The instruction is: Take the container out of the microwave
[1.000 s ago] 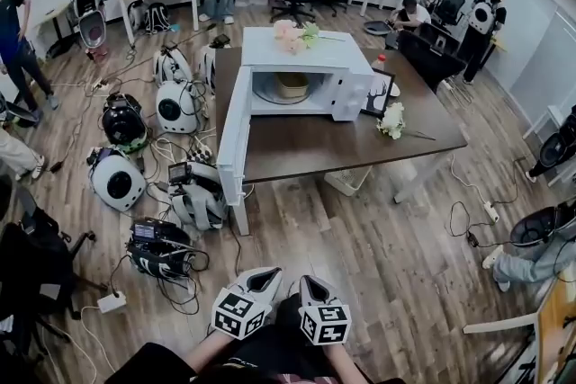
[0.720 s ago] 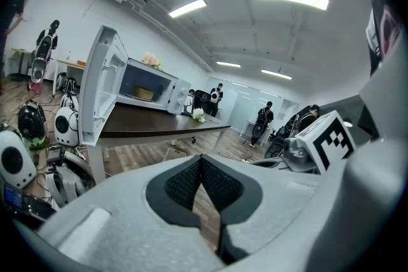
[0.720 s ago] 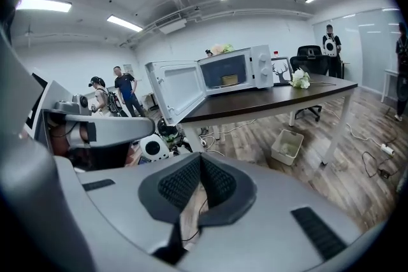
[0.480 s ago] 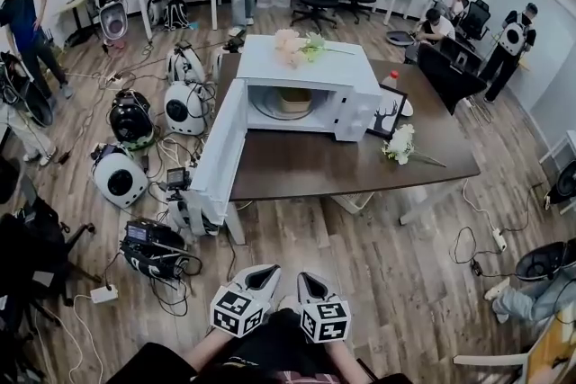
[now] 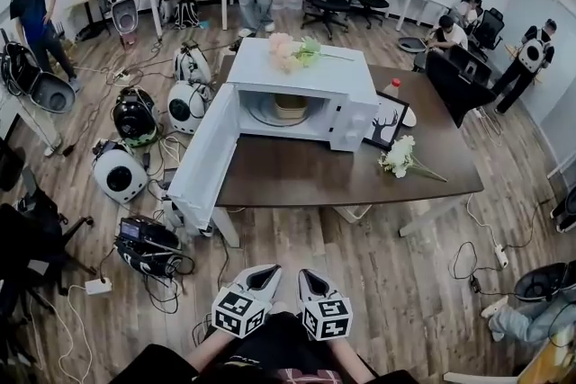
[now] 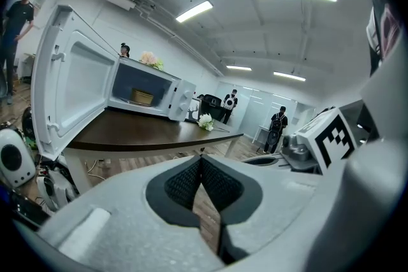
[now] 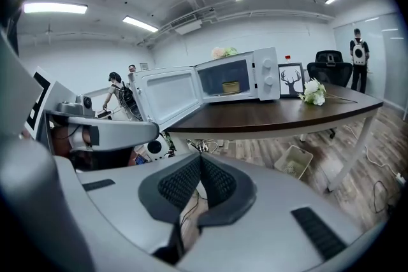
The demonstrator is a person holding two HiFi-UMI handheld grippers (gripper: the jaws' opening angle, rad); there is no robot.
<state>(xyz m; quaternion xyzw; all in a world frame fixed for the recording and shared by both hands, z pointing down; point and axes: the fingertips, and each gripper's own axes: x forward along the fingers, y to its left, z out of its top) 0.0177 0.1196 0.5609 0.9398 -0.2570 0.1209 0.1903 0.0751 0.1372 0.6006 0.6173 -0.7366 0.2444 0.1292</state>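
Still well short of the table [image 5: 306,174], both tools are carried low at 6 o'clock in the head view. The left gripper [image 5: 264,272] has its jaws pressed together on nothing, and so does the right gripper [image 5: 308,279]. Each gripper view shows the dark pads meeting, with only floor behind them.

The container [image 5: 291,106] sits on the turntable inside the microwave [image 5: 301,67], dead ahead at 12 o'clock. The microwave door [image 5: 205,156] is swung fully out toward 8 o'clock.

The step in hand looks like the approach. To do it well, I would come in from the 5 o'clock side of the cavity so the open door stays clear. The jaws should open before they enter, and one gripper should go in level at the container's rim. The picture frame [image 5: 385,121] and white flowers [image 5: 396,159] at 3 o'clock are worth avoiding.

Compared with a second ago, the microwave and table loom larger and lower in the head view, so the person has walked closer. The grippers hold the same spot and remain closed.
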